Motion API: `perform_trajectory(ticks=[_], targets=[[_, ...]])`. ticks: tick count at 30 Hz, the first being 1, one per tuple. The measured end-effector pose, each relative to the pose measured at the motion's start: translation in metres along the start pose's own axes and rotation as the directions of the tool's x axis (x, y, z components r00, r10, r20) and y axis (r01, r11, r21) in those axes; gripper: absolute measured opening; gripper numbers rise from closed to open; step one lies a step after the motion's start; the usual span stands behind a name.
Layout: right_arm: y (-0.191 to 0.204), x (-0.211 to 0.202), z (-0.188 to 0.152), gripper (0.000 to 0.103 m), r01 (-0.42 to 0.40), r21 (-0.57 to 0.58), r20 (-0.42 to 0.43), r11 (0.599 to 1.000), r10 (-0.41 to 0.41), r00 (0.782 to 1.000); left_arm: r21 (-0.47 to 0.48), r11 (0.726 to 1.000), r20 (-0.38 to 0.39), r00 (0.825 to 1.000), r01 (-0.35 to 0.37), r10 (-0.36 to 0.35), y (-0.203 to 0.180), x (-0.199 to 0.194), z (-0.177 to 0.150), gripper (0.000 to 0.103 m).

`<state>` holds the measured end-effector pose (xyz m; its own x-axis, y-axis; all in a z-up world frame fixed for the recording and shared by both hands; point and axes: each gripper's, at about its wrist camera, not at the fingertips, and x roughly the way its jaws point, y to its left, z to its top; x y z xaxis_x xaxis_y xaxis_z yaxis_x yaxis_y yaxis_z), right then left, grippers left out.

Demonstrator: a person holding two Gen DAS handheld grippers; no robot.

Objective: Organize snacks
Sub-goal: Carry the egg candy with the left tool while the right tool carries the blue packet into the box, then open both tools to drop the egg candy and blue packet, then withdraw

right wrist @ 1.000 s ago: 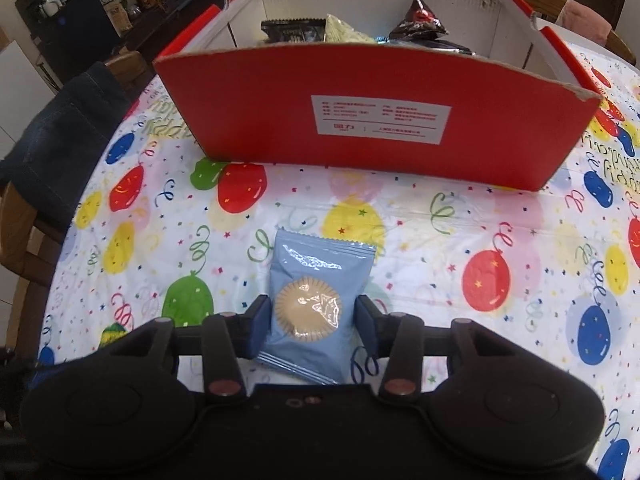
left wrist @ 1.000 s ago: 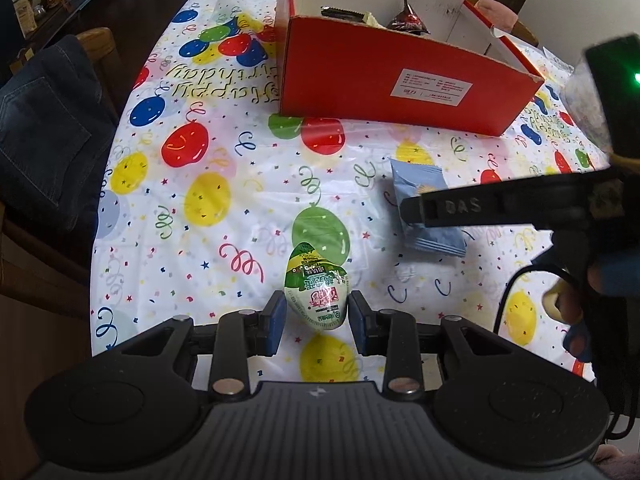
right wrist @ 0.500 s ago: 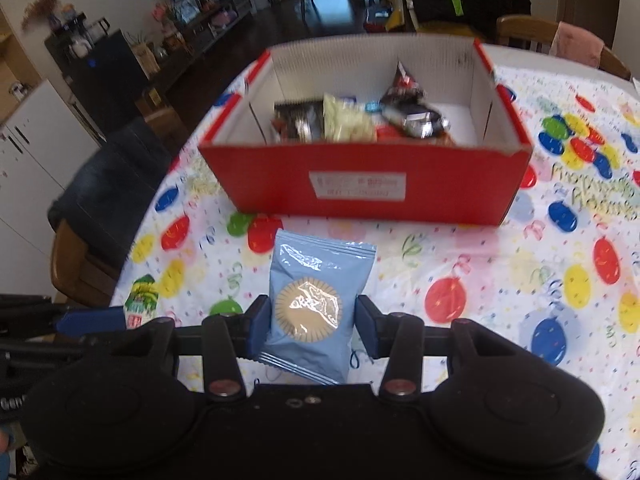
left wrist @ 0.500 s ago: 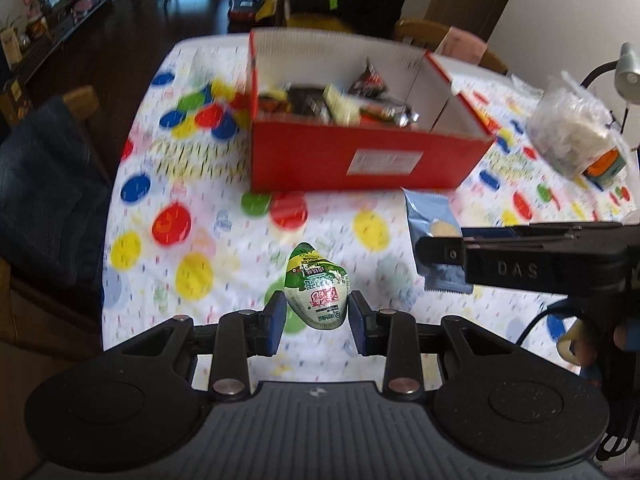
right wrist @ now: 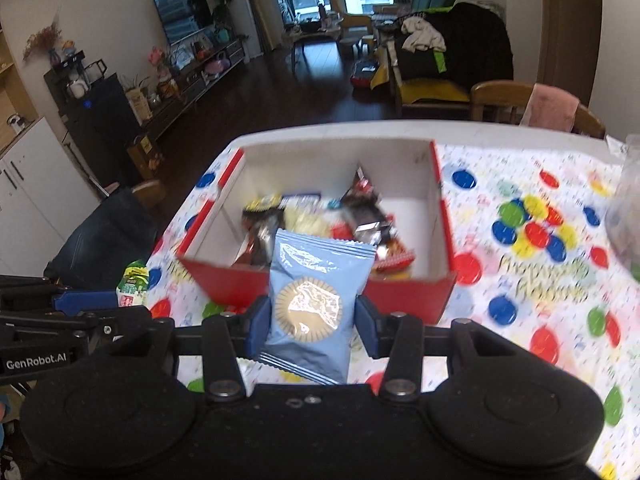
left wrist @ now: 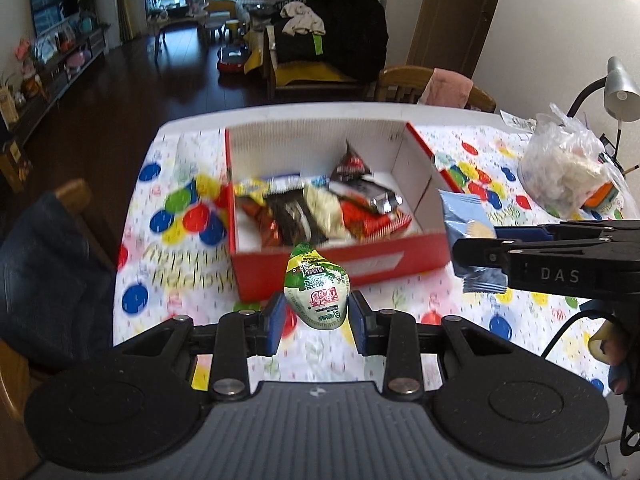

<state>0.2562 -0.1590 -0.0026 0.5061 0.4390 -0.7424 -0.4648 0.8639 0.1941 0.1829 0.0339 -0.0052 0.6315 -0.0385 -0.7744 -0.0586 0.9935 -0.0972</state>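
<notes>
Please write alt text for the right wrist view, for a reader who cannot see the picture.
The right claw holds a light blue cookie packet above a balloon-print tablecloth, in front of an open red box that already contains several snacks. At the left edge, the left claw holds a green and white snack.

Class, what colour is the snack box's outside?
Red box, white inside; clearest in the right wrist view.

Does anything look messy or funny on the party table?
Nothing looks spilled or broken. The snacks in the red box lie in a jumbled heap rather than in rows. The left gripper holds a green egg-shaped snack and the right gripper a blue cookie packet, both in the air in front of the box.
</notes>
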Motion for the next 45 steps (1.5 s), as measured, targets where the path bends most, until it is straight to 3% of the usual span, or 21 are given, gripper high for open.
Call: perform_trajectory(ticks=[12, 22, 28, 45], targets=[[-0.028, 0.034, 0.04, 0.044, 0.049, -0.009, 0.011, 0.999, -0.049, 0.999, 0.018, 0.998, -0.009, 0.998, -0.066, 0.066, -0.009, 0.043, 0.049, 0.033], [-0.036, 0.081, 0.053, 0.044, 0.069, -0.057, -0.054, 0.996, -0.072, 0.996, -0.008, 0.993, -0.09, 0.989, -0.118, 0.117, 0.0, 0.097, 0.073, 0.033], [-0.036, 0.11, 0.054, 0.044, 0.055, -0.094, -0.101, 0.994, -0.065, 0.993, -0.004, 0.989, -0.132, 0.98, -0.15, 0.148, 0.003, 0.126, 0.079, 0.033], [-0.029, 0.158, 0.041, 0.043, 0.041, -0.185, -0.195, 0.982, -0.078, 0.978, 0.018, 0.99, -0.216, 0.966, -0.139, 0.139, 0.001, 0.171, 0.072, 0.033]])
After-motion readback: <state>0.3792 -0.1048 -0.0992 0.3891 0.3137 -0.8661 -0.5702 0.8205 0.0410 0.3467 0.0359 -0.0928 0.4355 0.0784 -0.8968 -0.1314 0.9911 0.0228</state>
